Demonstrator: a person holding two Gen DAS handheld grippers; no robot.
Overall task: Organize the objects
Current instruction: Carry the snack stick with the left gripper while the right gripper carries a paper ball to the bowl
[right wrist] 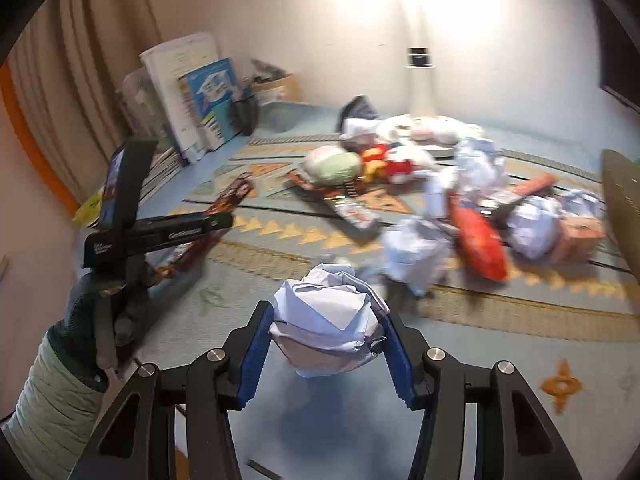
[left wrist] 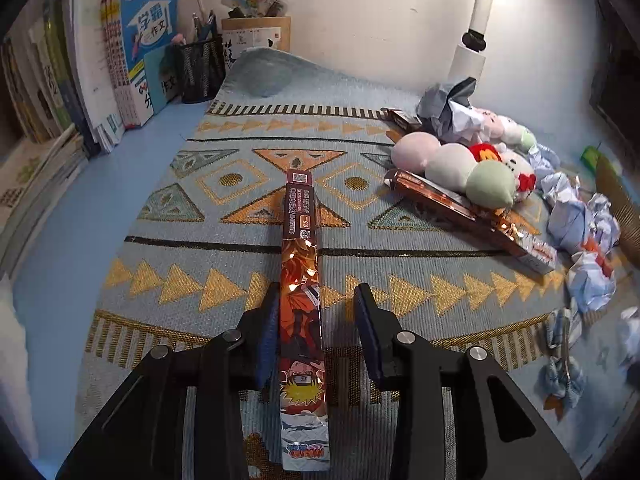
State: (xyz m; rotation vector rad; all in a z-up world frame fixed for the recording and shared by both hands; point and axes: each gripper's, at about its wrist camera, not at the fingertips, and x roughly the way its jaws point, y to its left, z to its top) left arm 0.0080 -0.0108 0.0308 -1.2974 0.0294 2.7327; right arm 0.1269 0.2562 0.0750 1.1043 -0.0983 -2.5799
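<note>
A long narrow box with orange cartoon art (left wrist: 302, 280) lies flat on the patterned mat (left wrist: 192, 208), running away from me. My left gripper (left wrist: 318, 290) straddles its near half. The left pad lies against the box, while a clear gap separates the right pad from it, so the jaws stand open. In the right wrist view my right gripper (right wrist: 325, 309) is shut on a crumpled white paper ball (right wrist: 326, 320), held above the mat. That view also shows the left gripper's black body (right wrist: 160, 232) in a gloved hand (right wrist: 88, 316) over the same box (right wrist: 236, 192).
Books (left wrist: 136, 60) and a mesh pen holder (left wrist: 200, 68) line the back left. Plush toys (left wrist: 452, 160), another long box (left wrist: 472, 212) and several paper balls (left wrist: 576, 216) crowd the right side. A white lamp post (left wrist: 474, 56) stands behind them. A wicker rim (right wrist: 620, 200) shows far right.
</note>
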